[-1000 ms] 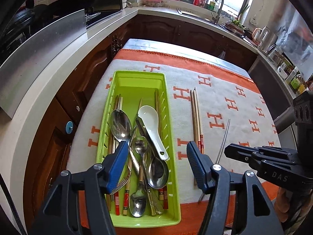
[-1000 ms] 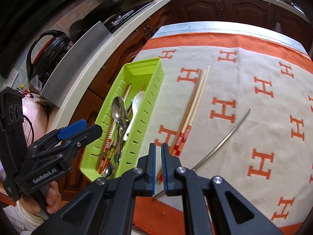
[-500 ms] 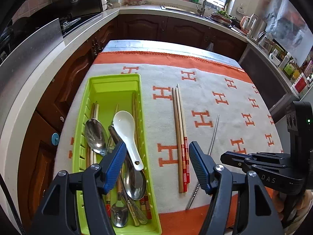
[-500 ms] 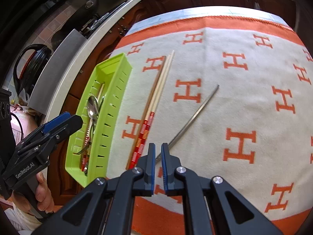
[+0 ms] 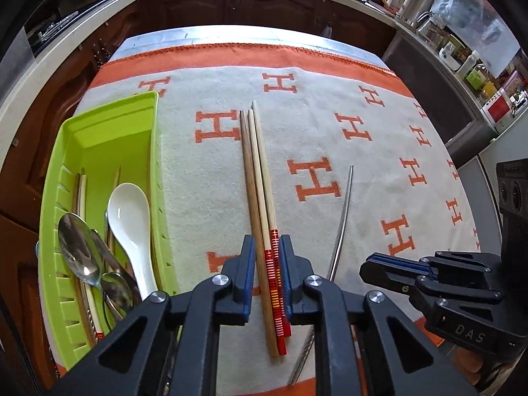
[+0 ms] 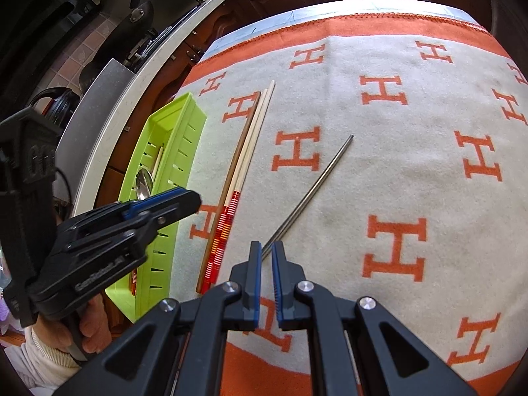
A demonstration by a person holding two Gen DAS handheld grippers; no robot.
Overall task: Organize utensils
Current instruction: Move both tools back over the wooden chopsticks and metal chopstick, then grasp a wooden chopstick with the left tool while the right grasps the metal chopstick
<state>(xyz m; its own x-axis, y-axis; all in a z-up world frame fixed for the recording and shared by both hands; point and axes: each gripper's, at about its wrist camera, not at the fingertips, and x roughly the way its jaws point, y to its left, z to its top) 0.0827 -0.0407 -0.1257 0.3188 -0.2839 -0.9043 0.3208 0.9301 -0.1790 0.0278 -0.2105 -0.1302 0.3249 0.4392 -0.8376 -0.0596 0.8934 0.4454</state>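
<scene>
In the left wrist view the left tongs (image 5: 266, 264) sit at the lower middle of the frame. Their jaws have just been closing, and the red-banded ends of the wooden chopsticks (image 5: 260, 191) now lie between the blue pads. The gap is narrow, but whether the pads already press on the sticks cannot be told. The three chopsticks lie side by side on the blanket-covered desk (image 5: 330, 125), running up the centre of the frame.

At the left edge stands the green tray (image 5: 99, 132). It already holds a white spoon (image 5: 130, 224), metal spoons (image 5: 77, 247) and a few more sticks, so most of the sorting looks done.

Right of the wooden set lies a thin metal chopstick (image 5: 343, 217), alone on the cloth. In the right wrist view the right tongs (image 6: 266, 257) at the lower middle are closed, or nearly so, and grip nothing. The near end of that metal chopstick runs down behind their tips, and contact cannot be judged.

What seems left is the wooden set and the metal chopstick, both outside the tray.
</scene>
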